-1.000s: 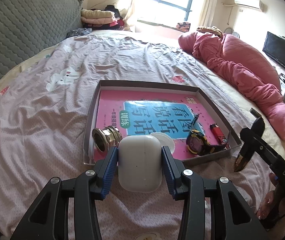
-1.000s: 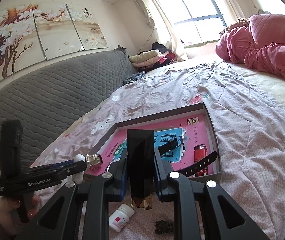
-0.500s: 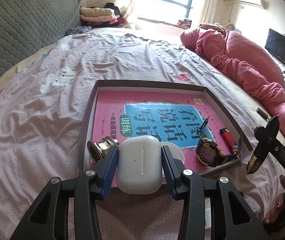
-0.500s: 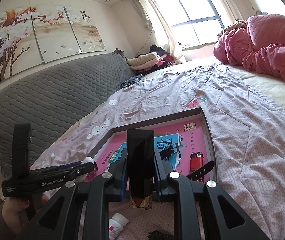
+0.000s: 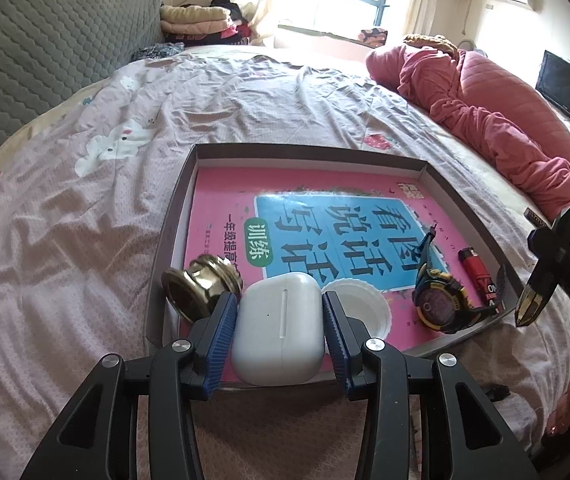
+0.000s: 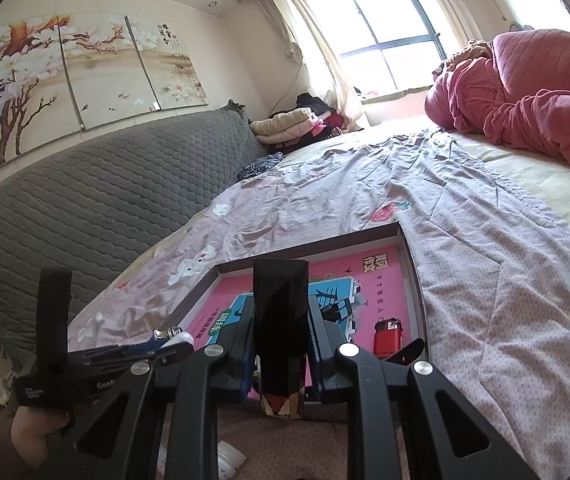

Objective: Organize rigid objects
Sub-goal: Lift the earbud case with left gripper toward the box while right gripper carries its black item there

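My left gripper (image 5: 279, 334) is shut on a white earbud case (image 5: 279, 330) and holds it over the near edge of a shallow brown tray (image 5: 309, 150) lined with a pink book. In the tray lie a brass fitting (image 5: 201, 286), a white cap (image 5: 361, 306), a black and yellow watch (image 5: 441, 300) and a red lighter (image 5: 479, 276). My right gripper (image 6: 281, 344) is shut on a tall black faceted box (image 6: 281, 320) with a patterned gold base, just before the tray's near edge (image 6: 413, 256). The right gripper also shows in the left wrist view (image 5: 537, 292).
The tray sits on a bed with a pink patterned sheet (image 5: 65, 240). A red quilt (image 5: 497, 120) is bunched at the far right. A grey quilted headboard (image 6: 85, 208) runs along the left. A white pill bottle (image 6: 231, 458) lies on the sheet under my right gripper.
Both grippers have moved forward toward the tray. The earbud case now hangs over the tray's near edge, and the black box is closer to the tray.
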Demonstrator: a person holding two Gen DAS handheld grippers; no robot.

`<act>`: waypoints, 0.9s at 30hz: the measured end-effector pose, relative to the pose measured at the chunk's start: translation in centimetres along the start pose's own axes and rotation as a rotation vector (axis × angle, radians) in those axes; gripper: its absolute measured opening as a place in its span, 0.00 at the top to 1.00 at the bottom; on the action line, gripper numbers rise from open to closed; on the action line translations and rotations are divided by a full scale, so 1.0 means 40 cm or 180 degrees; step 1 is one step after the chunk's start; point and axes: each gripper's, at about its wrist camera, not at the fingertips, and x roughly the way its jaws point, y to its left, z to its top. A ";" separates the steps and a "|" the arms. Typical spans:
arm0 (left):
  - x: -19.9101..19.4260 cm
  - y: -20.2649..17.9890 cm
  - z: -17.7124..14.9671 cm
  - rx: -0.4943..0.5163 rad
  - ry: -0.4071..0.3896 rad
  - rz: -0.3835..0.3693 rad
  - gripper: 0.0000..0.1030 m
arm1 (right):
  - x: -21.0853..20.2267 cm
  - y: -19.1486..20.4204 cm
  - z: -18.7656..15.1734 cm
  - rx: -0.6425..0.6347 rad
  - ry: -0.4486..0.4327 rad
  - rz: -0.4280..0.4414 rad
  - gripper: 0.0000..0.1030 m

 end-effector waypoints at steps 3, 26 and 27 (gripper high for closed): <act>0.012 0.003 -0.005 -0.0005 0.0034 0.0008 0.57 | 0.007 -0.005 0.003 0.0004 -0.0012 -0.0010 0.78; 0.022 0.004 -0.016 0.0054 -0.0028 0.0105 0.57 | 0.074 -0.001 0.012 -0.0125 0.0056 0.0021 0.78; 0.021 0.005 -0.016 0.0049 -0.0032 0.0116 0.57 | 0.077 -0.002 0.012 -0.0129 0.0064 0.0016 0.78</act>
